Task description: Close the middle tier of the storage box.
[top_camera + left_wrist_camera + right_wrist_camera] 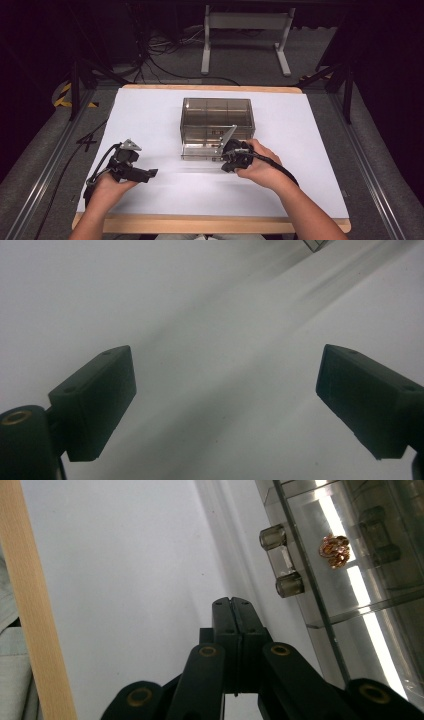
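A smoky clear drawer box [217, 117] stands mid-table on the white sheet [150, 115]. Its lower drawer [200, 152] is pulled out toward me. In the right gripper view that drawer [350, 595] has a clear handle [281, 560] on its front and a small coppery trinket [335, 549] inside. My right gripper [227, 162] lies just before the drawer front; its jaws are shut with nothing between them [233, 605], a little short of the handle. My left gripper [149, 173] rests at the front left, open over bare white sheet [225, 367], well away from the box.
The table's wooden front edge [210, 223] runs close behind both hands and appears beside the right gripper as the wooden edge [30, 605]. A white-legged stand [245, 30] and loose cables [150, 50] lie on the floor beyond the table. Metal rails [45, 170] flank it.
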A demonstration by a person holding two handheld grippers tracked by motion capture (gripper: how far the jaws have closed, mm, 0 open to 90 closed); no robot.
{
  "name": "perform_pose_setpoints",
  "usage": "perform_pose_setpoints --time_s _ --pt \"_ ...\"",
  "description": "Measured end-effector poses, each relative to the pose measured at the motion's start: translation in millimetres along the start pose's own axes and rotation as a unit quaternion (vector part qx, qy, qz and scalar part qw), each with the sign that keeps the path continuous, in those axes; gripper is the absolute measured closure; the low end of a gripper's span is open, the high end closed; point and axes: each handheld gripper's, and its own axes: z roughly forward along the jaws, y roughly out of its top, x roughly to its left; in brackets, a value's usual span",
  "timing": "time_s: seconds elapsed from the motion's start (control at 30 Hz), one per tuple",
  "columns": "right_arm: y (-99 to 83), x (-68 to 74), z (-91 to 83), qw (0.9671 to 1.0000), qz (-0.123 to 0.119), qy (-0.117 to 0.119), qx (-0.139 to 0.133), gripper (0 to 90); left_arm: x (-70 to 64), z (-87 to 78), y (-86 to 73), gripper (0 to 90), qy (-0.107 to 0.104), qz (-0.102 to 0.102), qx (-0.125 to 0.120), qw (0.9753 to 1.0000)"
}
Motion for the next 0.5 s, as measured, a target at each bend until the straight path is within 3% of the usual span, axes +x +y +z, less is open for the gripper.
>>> perform_pose_setpoints --time_s 0.5 --pt "-2.7 -3.4 13.7 0.9996 0.002 0.008 0.028 90.0 -0.3 0.5 -0.2 9.8 -0.003 -0.003 0.002 1.0000"
